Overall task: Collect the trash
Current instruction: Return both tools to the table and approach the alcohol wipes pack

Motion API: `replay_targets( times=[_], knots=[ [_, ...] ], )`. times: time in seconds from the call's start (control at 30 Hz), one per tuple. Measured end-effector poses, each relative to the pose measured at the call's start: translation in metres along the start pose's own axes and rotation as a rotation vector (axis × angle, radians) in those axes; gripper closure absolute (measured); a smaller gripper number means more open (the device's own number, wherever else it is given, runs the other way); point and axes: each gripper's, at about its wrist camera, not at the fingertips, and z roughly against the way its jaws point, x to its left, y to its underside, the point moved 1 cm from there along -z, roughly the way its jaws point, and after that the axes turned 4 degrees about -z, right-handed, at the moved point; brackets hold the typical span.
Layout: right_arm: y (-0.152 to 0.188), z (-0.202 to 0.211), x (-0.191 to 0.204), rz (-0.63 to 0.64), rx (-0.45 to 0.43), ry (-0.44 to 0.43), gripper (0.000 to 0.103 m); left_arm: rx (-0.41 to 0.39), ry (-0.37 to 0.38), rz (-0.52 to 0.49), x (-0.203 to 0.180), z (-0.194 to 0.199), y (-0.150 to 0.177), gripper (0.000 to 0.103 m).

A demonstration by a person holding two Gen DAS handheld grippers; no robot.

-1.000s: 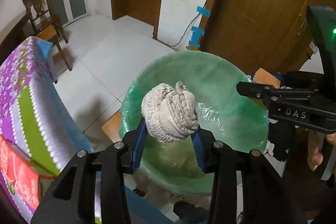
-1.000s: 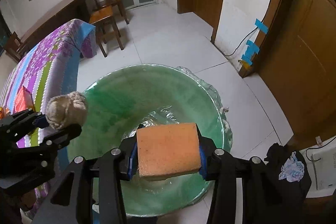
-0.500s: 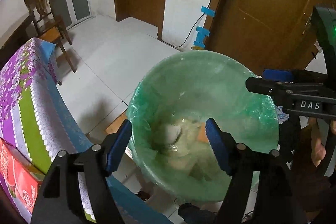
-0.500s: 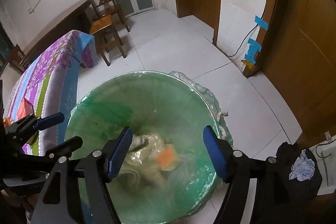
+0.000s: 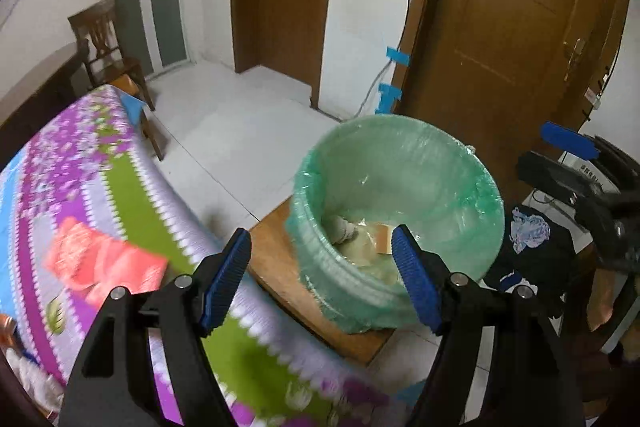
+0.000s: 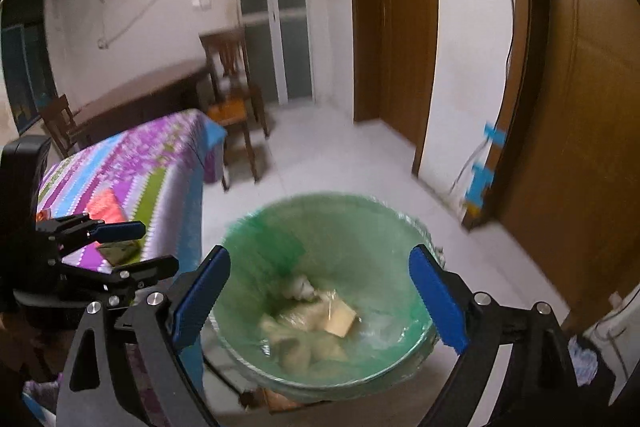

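A bin lined with a green bag [image 5: 420, 167] stands on a low wooden stool [image 5: 276, 259]. At its bottom lie a grey knitted ball [image 5: 342, 227] and an orange sponge [image 5: 384, 241], among crumpled pale wrappers. My left gripper [image 5: 320, 233] hangs open and holds nothing, back from the bin's near rim. The right wrist view looks down into the bin [image 6: 360, 227], showing the knitted ball [image 6: 300, 287] and sponge [image 6: 340, 319]. The jaws of my right gripper [image 6: 320, 253] are opening above the rim, with nothing between them. The left gripper [image 6: 150, 245] shows at the left.
A table under a flowered striped cloth [image 5: 100, 187] sits left of the bin, with a red packet [image 5: 100, 263] and a green packet [image 6: 120, 249] on it. A wooden chair [image 6: 232, 87] stands behind. Brown doors [image 5: 500, 27] and dark clothing [image 5: 528, 239] are on the right.
Both grippers opened: the knitted ball left the left one and the sponge the right one, and both now lie in the bin. Both grippers then drew back and up from the bin.
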Motion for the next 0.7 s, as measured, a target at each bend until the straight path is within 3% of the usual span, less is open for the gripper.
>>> replay_targets(
  times=[0.2,0.37,0.43,0.53,0.67,0.7],
  knots=[
    [0.024,0.050,0.050,0.013,-0.124,-0.047,0.008,-0.073,-0.011,-0.014,0.009,0.054,0.023,0.032],
    [0.040,0.075,0.089,0.023,-0.137,-0.131,0.005,-0.110,-0.016,-0.014,0.043,0.109,0.061,0.024],
    [0.044,0.079,0.108,0.046,-0.114,-0.187,0.005,-0.111,-0.029,0.004,0.069,0.129,0.077,0.024],
    [0.050,0.077,0.138,0.086,-0.072,-0.247,0.005,-0.105,-0.133,0.027,0.120,0.163,0.105,0.024],
    [0.057,0.071,0.175,0.146,-0.021,-0.313,0.005,-0.083,-0.234,0.161,0.210,0.209,0.149,0.024],
    [0.059,0.071,0.188,0.173,-0.008,-0.334,0.005,-0.080,-0.288,0.186,0.235,0.222,0.164,0.024]
  ],
)
